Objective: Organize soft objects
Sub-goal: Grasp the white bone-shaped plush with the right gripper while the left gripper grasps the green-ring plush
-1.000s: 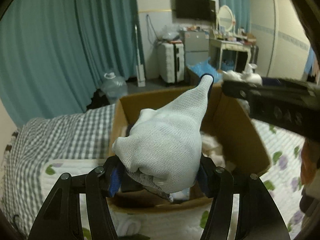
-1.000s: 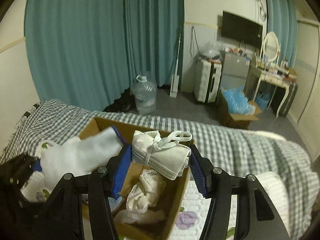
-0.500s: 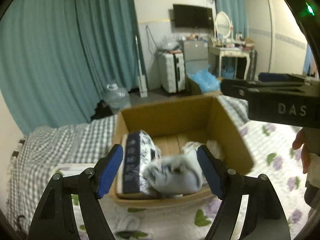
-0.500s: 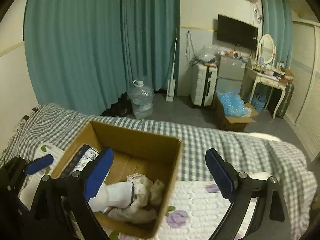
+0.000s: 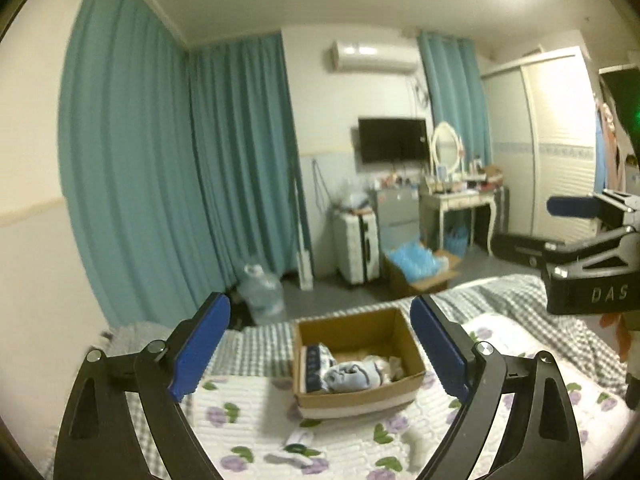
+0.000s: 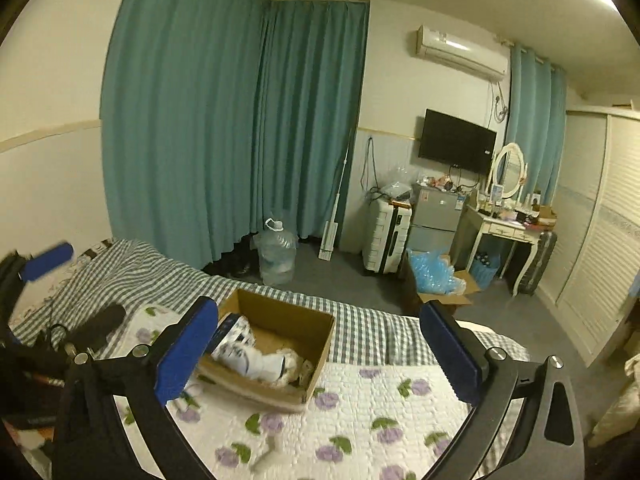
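Observation:
A brown cardboard box (image 5: 394, 390) stands on the bed's flowered quilt (image 5: 248, 412); it also shows in the right wrist view (image 6: 320, 344). Inside lie a white glove (image 5: 348, 372), a dark patterned pack (image 5: 314, 364) and pale cloth items (image 6: 288, 362). My left gripper (image 5: 320, 344) is open and empty, well above and back from the box. My right gripper (image 6: 320, 344) is open and empty, also raised above the box. The right gripper's body shows at the right edge of the left wrist view (image 5: 588, 284).
A small white item (image 5: 298, 438) lies on the quilt in front of the box. A checked blanket (image 6: 120, 272) covers the bed's far side. Beyond are teal curtains (image 6: 240, 120), a water jug (image 6: 276, 256), a suitcase (image 6: 386, 246) and a dressing table (image 6: 504, 232).
Both grippers opened and dropped their soft items, the glove and the folded cloth, into the box. Both then rose and pulled back, so the box now looks small and far.

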Demonstrator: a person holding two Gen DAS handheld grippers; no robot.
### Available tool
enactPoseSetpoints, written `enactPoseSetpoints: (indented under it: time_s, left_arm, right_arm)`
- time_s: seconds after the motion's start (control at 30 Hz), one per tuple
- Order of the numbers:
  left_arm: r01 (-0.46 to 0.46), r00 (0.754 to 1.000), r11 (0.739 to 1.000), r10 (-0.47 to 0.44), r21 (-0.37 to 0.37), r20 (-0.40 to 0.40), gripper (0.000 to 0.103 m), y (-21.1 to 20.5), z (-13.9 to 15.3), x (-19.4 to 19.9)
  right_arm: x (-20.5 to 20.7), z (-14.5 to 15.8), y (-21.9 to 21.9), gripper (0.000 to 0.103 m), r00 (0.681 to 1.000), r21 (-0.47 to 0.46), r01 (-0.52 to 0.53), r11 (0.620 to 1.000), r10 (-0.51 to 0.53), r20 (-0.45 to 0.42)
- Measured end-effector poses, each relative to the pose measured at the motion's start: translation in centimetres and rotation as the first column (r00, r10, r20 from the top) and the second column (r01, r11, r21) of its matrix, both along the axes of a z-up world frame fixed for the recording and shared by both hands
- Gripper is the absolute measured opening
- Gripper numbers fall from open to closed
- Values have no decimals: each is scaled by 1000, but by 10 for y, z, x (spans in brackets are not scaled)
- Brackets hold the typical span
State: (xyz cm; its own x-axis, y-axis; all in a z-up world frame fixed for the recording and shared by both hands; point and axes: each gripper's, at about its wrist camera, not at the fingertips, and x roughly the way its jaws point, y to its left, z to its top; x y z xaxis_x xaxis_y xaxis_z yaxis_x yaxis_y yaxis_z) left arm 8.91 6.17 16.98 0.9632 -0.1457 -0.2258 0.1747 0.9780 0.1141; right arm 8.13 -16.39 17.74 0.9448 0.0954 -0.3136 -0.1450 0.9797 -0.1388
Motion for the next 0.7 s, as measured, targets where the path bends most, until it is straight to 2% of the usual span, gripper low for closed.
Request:
enactPoseSetpoints:
  time_s: [0.17,0.33,0.5,0.7]
  left_arm:
    - [7,1000,1000,-6,-11,29,95,19,6,-40]
    - [3,999,1000,-3,-23,35,95,31,-12,-50]
    - [-4,999,998,1,-56,-45,95,40,-47,-40]
    - [-10,982,999,3,-37,-187,95,42,-111,0]
  right_arm:
    - [-61,-3,10,102,1000,17,-13,1000,13,-6]
    - [-84,-26,15,102,999,35,7,999,-6,-37]
    - [-75,-67,18,102,994,87,6,996,3,-106]
    - [-31,-128,28,102,976,96,23,995,-2,-217]
